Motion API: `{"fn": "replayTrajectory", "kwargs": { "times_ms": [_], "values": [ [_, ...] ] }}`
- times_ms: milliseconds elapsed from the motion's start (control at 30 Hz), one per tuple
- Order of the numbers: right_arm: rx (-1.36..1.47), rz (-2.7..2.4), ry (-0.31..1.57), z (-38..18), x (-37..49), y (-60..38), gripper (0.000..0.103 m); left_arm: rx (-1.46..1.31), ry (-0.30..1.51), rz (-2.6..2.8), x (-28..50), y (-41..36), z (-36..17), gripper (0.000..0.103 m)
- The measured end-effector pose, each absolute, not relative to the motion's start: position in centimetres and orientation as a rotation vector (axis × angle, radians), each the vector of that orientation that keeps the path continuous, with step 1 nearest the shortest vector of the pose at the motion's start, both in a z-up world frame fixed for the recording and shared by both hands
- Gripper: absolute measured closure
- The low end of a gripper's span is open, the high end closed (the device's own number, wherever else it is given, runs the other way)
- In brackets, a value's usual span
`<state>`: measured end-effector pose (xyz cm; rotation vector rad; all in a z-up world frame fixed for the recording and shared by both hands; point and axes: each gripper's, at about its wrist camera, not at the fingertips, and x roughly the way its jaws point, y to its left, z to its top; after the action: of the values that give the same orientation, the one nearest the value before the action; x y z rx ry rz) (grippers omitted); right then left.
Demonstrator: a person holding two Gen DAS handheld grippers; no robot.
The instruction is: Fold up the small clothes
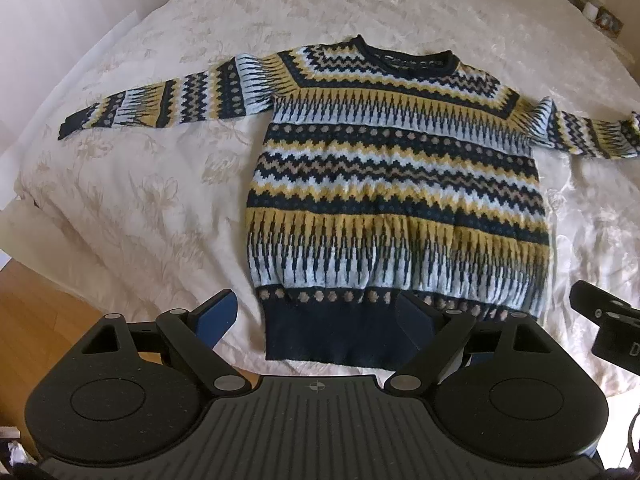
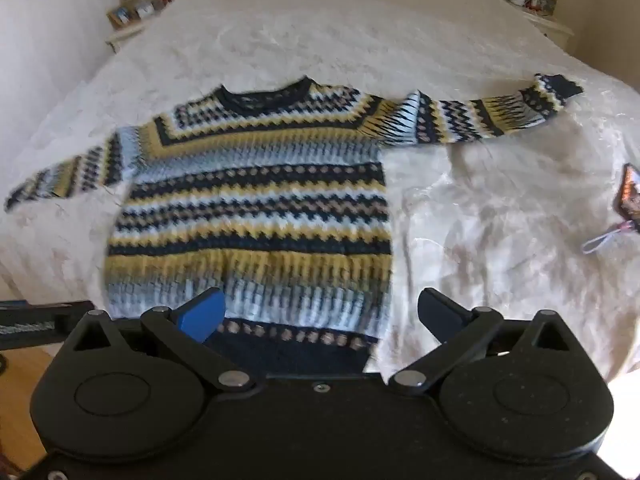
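A small knitted sweater (image 1: 396, 168) with navy, yellow, white and tan zigzag bands lies flat, front up, on a white bedspread (image 1: 140, 200), both sleeves spread out sideways. It also shows in the right wrist view (image 2: 252, 200). My left gripper (image 1: 320, 316) is open, just above the navy hem band near the bed's front edge. My right gripper (image 2: 320, 316) is open too, over the hem's right part. Neither holds anything. The right gripper's finger shows at the right edge of the left wrist view (image 1: 600, 312).
A wooden floor (image 1: 48, 320) lies below the bed's front edge. Nightstands with small items stand at the far corners (image 2: 132, 12) (image 2: 536, 4). A phone-like object (image 2: 632, 196) and a small cord (image 2: 604, 240) lie on the bed to the right.
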<state>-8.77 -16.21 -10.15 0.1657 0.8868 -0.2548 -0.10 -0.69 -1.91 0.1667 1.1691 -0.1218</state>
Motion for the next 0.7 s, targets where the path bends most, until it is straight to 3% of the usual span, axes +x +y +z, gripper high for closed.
{"fn": "replayTrajectory", "kwargs": {
  "times_ms": [700],
  "values": [
    [0.199,-0.218,0.926,-10.44,-8.01,-15.63,0.001,0.179,1.203,-0.120,-0.16,-0.70,-2.74,0.016]
  ]
}}
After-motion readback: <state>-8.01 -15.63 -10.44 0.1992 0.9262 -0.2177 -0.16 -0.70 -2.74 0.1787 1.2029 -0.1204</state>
